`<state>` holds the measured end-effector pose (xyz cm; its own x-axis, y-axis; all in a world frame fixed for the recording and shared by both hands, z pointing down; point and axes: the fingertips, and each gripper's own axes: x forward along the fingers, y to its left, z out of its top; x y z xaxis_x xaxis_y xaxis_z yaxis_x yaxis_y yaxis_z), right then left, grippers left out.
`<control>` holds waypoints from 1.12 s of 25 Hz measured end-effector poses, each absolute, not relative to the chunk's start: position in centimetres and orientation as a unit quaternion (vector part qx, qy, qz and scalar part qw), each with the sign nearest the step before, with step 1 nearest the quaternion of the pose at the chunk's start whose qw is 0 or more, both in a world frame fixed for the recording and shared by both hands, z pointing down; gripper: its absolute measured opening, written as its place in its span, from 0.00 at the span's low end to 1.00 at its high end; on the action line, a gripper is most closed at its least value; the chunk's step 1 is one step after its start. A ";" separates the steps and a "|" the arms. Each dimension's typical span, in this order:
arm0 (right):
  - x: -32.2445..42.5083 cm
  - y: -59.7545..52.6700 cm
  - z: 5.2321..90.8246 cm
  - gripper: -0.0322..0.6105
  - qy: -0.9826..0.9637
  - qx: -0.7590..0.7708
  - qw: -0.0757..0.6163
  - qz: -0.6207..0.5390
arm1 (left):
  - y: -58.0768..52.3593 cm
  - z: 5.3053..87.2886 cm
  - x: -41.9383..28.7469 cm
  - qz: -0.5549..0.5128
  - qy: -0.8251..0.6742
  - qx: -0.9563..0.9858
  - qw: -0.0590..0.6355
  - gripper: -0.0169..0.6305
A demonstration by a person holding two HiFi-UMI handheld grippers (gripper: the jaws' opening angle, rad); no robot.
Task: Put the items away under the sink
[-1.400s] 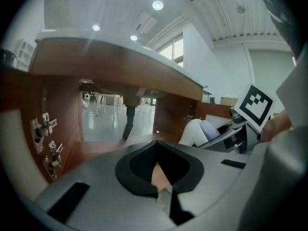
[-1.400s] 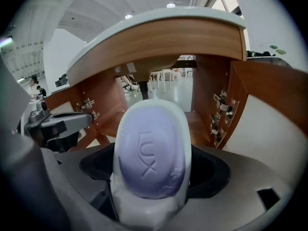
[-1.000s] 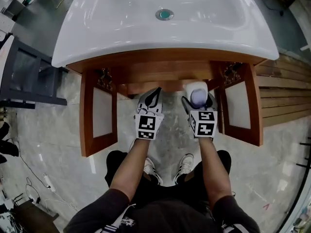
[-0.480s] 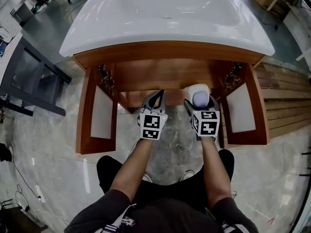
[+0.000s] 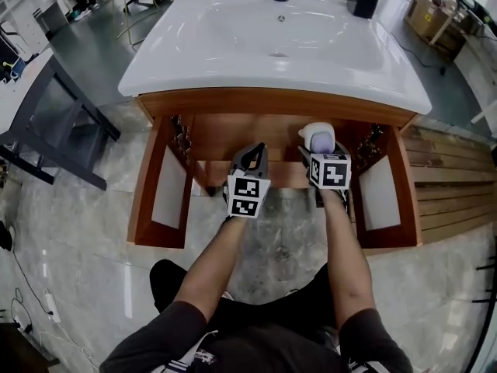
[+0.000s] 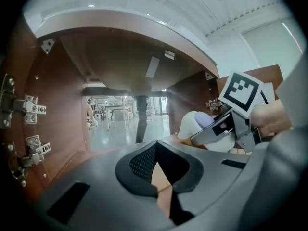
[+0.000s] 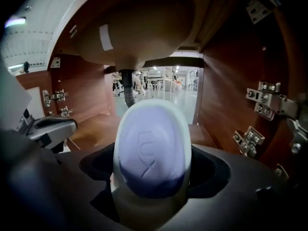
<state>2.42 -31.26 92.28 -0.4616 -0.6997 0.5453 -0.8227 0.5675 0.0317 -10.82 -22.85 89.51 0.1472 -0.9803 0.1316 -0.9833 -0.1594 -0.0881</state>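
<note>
As the left gripper (image 5: 250,154) hangs closed, the right gripper (image 5: 319,151) clamps the bottle (image 7: 150,148) lengthwise, cap toward the cabinet (image 5: 256,99)

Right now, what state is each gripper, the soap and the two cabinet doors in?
left gripper, shut, holding nothing
right gripper, shut on the soap
soap, held at the cabinet mouth
left door, swung open
right door, swung open
</note>
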 end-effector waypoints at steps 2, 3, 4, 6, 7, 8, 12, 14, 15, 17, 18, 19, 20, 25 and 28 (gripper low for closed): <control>2.1 -32.6 93.1 0.75 -0.840 0.449 0.274 0.134 | -23.3 89.4 -11.2 0.080 -0.648 0.757 0.010 0.04; 2.0 -33.2 93.5 0.75 -0.837 0.448 0.282 0.138 | -23.4 89.3 -11.3 0.080 -0.648 0.757 0.011 0.04; 1.9 -33.7 93.8 0.75 -0.835 0.447 0.289 0.140 | -23.6 89.2 -11.4 0.078 -0.649 0.757 0.013 0.04; 1.8 -34.8 94.3 0.75 -0.830 0.447 0.299 0.147 | -24.0 89.0 -11.7 0.073 -0.650 0.756 0.016 0.04; 1.7 -35.3 94.5 0.75 -0.828 0.447 0.302 0.151 | -24.2 89.0 -11.8 0.071 -0.650 0.756 0.016 0.04; 1.7 -35.8 94.8 0.75 -0.826 0.447 0.306 0.157 | -24.3 88.9 -11.9 0.070 -0.650 0.756 0.016 0.04; 1.5 -37.2 96.1 0.75 -0.814 0.448 0.321 0.182 | -24.8 89.2 -12.0 0.075 -0.648 0.758 0.018 0.04; 1.3 -37.7 96.5 0.75 -0.811 0.447 0.325 0.192 | -24.9 89.3 -12.1 0.074 -0.648 0.758 0.020 0.04; 1.3 -37.9 96.7 0.75 -0.809 0.445 0.329 0.196 | -24.9 89.4 -12.1 0.073 -0.648 0.758 0.021 0.04; 1.2 -38.2 97.1 0.75 -0.806 0.439 0.336 0.209 | -24.9 89.5 -12.0 0.071 -0.648 0.758 0.023 0.04; 1.2 -38.3 97.2 0.75 -0.806 0.438 0.336 0.216 | -24.9 89.6 -12.0 0.071 -0.648 0.758 0.024 0.04; 1.3 -38.3 97.3 0.75 -0.805 0.438 0.334 0.220 | -24.9 89.6 -11.9 0.071 -0.648 0.758 0.024 0.04; 1.3 -38.4 97.3 0.75 -0.806 0.438 0.332 0.222 | -25.0 89.6 -11.8 0.072 -0.647 0.759 0.024 0.04; 0.9 -38.5 97.1 0.75 -0.811 0.431 0.327 0.222 | -24.9 89.5 -11.8 0.059 -0.647 0.760 0.025 0.04; 1.1 -38.6 95.4 0.75 -0.820 0.443 0.300 0.203 | -24.9 89.4 -12.1 0.057 -0.650 0.757 0.018 0.04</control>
